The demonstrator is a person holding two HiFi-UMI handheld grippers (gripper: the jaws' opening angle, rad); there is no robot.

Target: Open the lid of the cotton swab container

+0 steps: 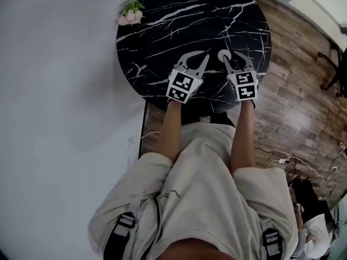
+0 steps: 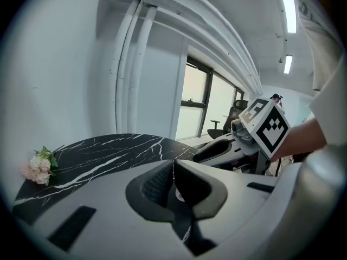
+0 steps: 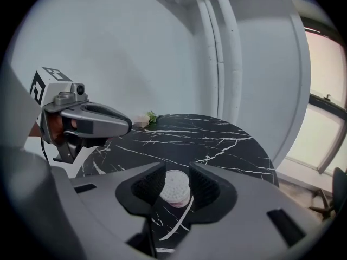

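The right gripper (image 3: 176, 168) stands with its jaws parted around the cotton swab container (image 3: 177, 189), a small round tub with a white dotted top, its pads not pressing on it. The container rests upright near the edge of a round black marble table (image 1: 162, 26) veined in white. Just beside it, the left gripper (image 2: 173, 164) is clenched on nothing, pad to pad, held low over the same tabletop. A small bunch of pale pink flowers (image 1: 130, 12) lies at the table's far left rim, well apart from both tools. The table stands against a plain white wall (image 1: 54, 91), on a wood plank floor (image 1: 298, 91), where cables (image 1: 282, 161) trail to the right. White pipes (image 3: 217, 47) climb the wall, and a tall window (image 2: 200, 102) with an office chair (image 2: 233, 112) lies beyond. The person stands at the table's near edge, left forearm (image 1: 171, 129) and right forearm (image 1: 243, 134) bare, both stretched forward side by side, grippers pointing toward the table's middle.
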